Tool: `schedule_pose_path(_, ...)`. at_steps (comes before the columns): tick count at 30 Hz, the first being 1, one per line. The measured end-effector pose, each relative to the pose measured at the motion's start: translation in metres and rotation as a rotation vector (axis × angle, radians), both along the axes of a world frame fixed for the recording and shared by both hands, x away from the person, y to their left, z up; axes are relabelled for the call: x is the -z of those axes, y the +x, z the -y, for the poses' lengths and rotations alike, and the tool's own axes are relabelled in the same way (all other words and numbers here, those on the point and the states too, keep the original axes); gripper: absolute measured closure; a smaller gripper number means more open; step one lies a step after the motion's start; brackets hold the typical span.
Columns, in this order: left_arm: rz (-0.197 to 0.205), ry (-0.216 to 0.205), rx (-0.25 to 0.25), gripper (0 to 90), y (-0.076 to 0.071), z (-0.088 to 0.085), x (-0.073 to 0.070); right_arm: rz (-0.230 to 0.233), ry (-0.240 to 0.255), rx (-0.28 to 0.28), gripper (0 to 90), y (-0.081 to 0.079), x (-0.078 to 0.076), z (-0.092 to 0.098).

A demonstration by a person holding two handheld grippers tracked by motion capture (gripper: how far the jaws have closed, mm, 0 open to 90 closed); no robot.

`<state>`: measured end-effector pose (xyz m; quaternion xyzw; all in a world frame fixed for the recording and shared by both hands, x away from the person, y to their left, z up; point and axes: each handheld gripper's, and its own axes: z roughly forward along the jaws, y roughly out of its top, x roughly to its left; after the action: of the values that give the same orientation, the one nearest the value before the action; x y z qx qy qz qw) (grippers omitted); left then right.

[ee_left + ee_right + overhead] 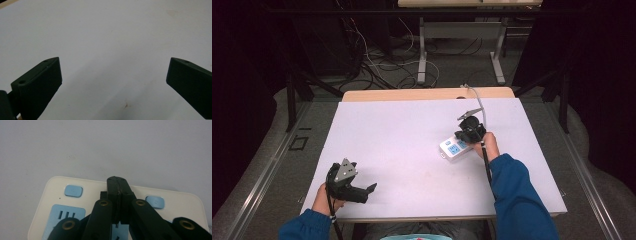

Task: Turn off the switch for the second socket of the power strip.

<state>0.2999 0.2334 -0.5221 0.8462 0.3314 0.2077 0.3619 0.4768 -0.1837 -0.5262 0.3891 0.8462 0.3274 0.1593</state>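
Note:
A white power strip [453, 148] with blue sockets lies on the right half of the white table [402, 135]. My right gripper [466, 135] is shut and points down at the strip's right end. In the right gripper view the shut jaws of my right gripper [117, 180] sit over the middle of the power strip [53, 195], between two blue buttons [73, 191], and nothing shows between them. My left gripper [368, 193] rests near the table's front left corner, open and holding nothing. Bare white table [112, 37] lies ahead of my left gripper [113, 75].
A grey cable [479, 104] trails from the right gripper toward the table's back edge. A wooden strip [412, 94] borders the back of the table. Loose cables [382, 65] and desk legs [422, 55] stand on the floor beyond.

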Motion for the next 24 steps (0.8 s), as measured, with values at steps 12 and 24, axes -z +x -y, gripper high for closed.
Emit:
schedule_pose_path(12,0.001,0.002,0.001,0.1,-0.0003,0.0000,0.0000,-0.006,0.010,-0.004,90.0,-0.0001,0.0000,0.0006)
schedule_pose_path(24,0.001,0.002,0.000,0.1,-0.0003,-0.0001,0.0000,0.000,-0.006,-0.004,90.0,-0.0011,-0.0002,-0.0004)
